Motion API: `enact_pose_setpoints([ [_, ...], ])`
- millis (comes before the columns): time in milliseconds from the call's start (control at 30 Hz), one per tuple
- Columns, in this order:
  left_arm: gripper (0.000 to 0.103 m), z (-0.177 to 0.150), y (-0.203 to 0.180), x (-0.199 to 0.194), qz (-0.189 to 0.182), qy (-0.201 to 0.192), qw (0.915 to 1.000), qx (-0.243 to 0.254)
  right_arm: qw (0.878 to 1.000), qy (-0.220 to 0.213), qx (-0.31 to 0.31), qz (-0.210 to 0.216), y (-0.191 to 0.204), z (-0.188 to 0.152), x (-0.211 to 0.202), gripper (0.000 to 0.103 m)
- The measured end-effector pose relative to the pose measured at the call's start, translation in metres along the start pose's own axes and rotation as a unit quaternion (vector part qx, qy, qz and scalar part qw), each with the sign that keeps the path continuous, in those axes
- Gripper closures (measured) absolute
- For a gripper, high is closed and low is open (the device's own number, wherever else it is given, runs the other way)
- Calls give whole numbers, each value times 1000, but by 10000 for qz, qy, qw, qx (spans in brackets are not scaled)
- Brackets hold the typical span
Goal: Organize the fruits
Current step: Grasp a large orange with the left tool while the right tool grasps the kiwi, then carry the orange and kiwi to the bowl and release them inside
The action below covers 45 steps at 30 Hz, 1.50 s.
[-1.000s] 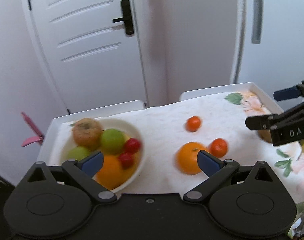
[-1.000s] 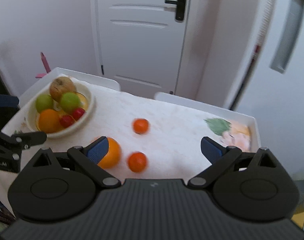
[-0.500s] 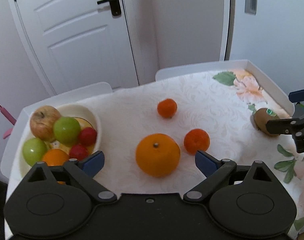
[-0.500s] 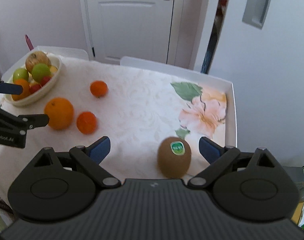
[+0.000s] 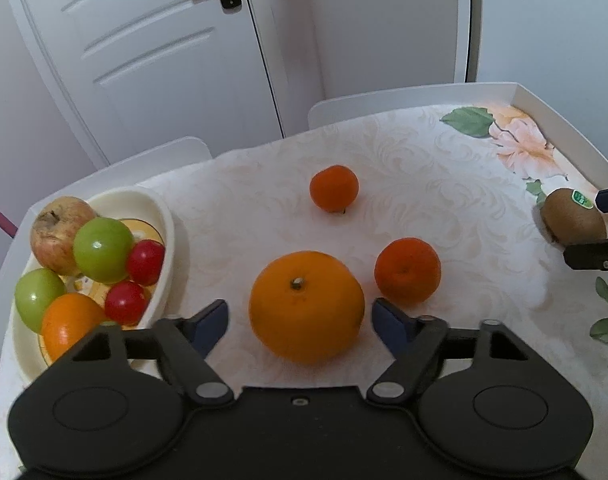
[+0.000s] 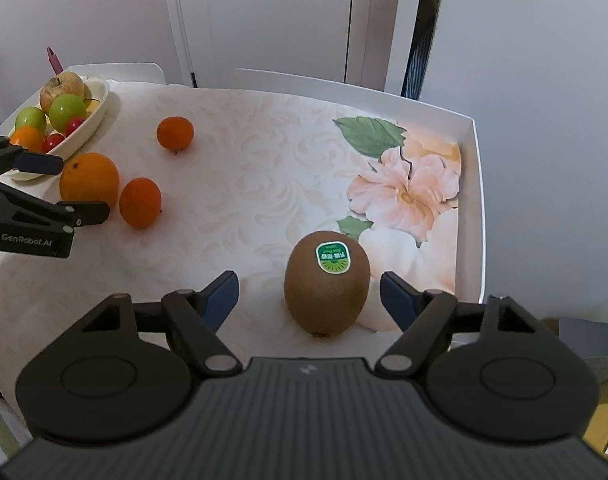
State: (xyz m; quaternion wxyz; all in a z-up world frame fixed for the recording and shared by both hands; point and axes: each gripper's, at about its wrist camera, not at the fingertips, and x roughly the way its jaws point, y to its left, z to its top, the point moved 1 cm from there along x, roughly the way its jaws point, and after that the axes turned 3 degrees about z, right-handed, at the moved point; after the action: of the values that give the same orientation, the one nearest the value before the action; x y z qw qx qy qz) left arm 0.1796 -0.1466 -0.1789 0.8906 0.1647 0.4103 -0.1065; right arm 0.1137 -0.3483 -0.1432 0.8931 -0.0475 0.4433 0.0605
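Big orange (image 5: 306, 306) sits on the floral tablecloth (image 5: 424, 168), right between your left gripper (image 5: 299, 322) fingers. Jaws are spread wide, a gap on each side, nothing pinched yet. A second ago this gripper was farther back and higher, with the orange only at its right fingertip; now it's centred and low, so you're lined up for the grab.

Same on the other side: kiwi (image 6: 327, 282), sticker up, lies near the table's right raised edge, between your right gripper (image 6: 308, 296) fingers. Spread too, not touching. That gripper was over the oranges a second ago and has swung right and dropped to the kiwi.

Still loose on the cloth: near tangerine (image 5: 408, 271) just right of the big orange, far tangerine (image 5: 334, 188) well behind it. Bowl (image 5: 165, 236) at the left already holds apples, an orange and small red fruits, fairly full.

My read: both approaches done, next is close and lift. Orange is wide, so watch that the right finger doesn't nudge the near tangerine. Kiwi is close to the rim, may roll.
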Motion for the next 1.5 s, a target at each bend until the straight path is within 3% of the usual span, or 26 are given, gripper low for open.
enact_pose_setpoints([
  [67, 35, 0, 1, 5, -88, 62, 9999, -42, 10000, 6, -7, 5, -2, 0, 3, 15],
  [167, 36, 1, 2, 5, -137, 77, 9998, -94, 10000, 56, -35, -5, -3, 1, 7, 23],
  [600, 37, -3, 9, -1, -115, 176, 9992, -350, 9998, 119, 151, -95, -6, 2, 19, 29],
  [767, 37, -6, 12, -5, -48, 189, 9990, -398, 9995, 126, 221, -203, -9, 2, 21, 41],
  [1167, 37, -8, 49, -43, 268, -77, 9953, -924, 9999, -38, 145, -51, 14, 19, 6, 42],
  [1500, 37, -9, 106, -72, 765, -207, 9877, -1346, 9988, -362, -162, 302, 60, 68, -4, 42],
])
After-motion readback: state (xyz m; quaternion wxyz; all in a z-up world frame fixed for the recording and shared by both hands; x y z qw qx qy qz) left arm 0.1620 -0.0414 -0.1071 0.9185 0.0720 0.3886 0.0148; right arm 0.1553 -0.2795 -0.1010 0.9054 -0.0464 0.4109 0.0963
